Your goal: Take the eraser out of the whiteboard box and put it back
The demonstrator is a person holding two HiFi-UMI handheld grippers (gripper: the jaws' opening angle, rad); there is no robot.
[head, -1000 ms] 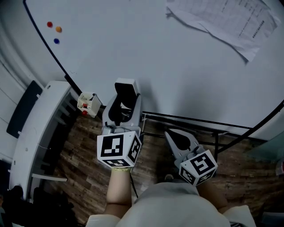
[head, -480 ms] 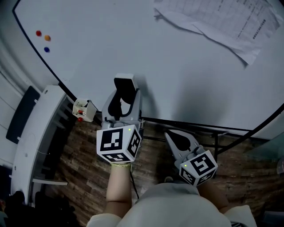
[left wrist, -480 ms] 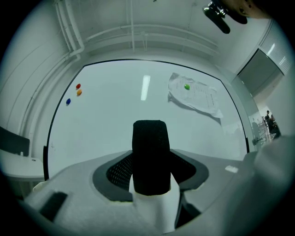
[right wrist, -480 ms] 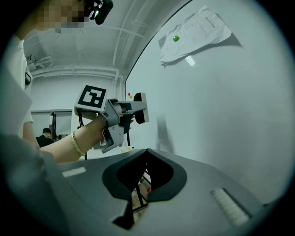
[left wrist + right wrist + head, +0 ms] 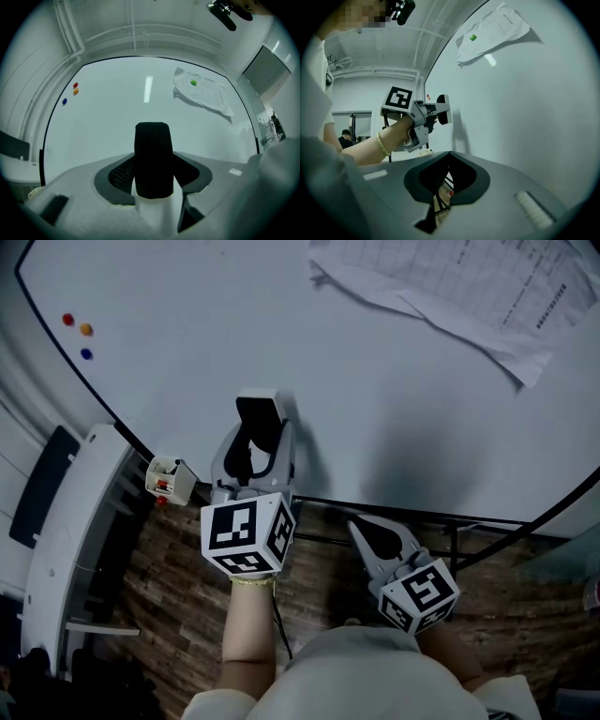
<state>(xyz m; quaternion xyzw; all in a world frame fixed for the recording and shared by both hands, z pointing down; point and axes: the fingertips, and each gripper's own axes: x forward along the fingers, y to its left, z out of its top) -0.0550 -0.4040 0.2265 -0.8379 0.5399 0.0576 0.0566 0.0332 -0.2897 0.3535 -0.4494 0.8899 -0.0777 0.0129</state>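
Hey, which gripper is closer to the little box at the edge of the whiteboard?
Left. In the head view, the left gripper, holding the eraser, is just right of the box; the right gripper sits farther right and lower.

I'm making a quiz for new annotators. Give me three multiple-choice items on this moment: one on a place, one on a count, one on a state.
1. Where is the box?
A. by the whiteboard's lower left edge
B. at its top right corner
C. at its middle

2. How many magnets cluster at the whiteboard's upper left?
A. one
B. three
C. five

3. What is the left gripper doing?
A. open and empty
B. shut on the eraser
C. shut on a marker

Key: 1 A, the head view shows the box beside the frame's lower left stretch. 2 B, a red, an orange and a blue one show there. 3 B, the left gripper view shows the eraser clamped between its jaws.
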